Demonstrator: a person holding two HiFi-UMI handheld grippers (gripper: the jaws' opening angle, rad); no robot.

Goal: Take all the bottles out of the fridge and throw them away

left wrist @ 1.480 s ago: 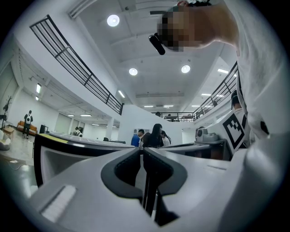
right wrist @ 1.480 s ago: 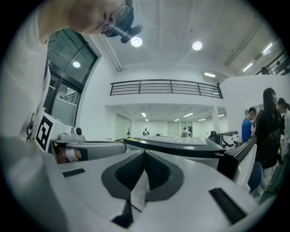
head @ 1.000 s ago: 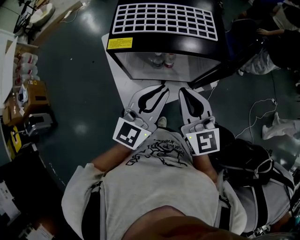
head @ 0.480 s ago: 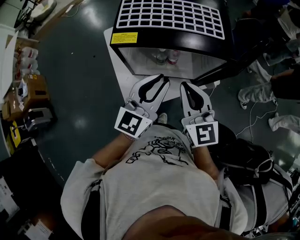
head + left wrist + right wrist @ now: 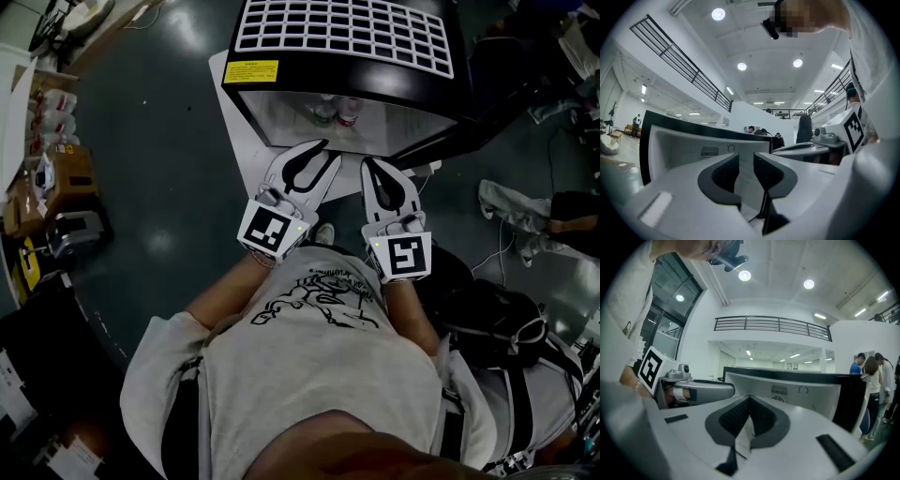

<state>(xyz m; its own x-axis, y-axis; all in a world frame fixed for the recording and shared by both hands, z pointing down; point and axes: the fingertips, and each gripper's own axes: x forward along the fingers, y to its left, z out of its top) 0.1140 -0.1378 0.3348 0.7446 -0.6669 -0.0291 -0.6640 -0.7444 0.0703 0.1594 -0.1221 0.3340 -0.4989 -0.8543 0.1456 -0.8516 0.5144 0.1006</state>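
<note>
Faced open black fridge [image 5: 281, 70] on white board [image 5: 239, 131]. Noted backpack [image 5: 487, 309] right, cardboard boxes [image 5: 67, 183] left. Held left claw [image 5: 319, 155] opening, empty; right claw [image 5: 370, 171] closed, empty. Spotted bottles [image 5: 334, 112] inside fridge.

The bottles [image 5: 346, 112] inside the fridge [image 5: 375, 82] show only dim tops under its black roof, too small to count past 2. The head view's upper edge cuts off the fridge's far end, and the left gripper [image 5: 746, 161] and right gripper [image 5: 749, 404] each cover its floor in their own views
</note>
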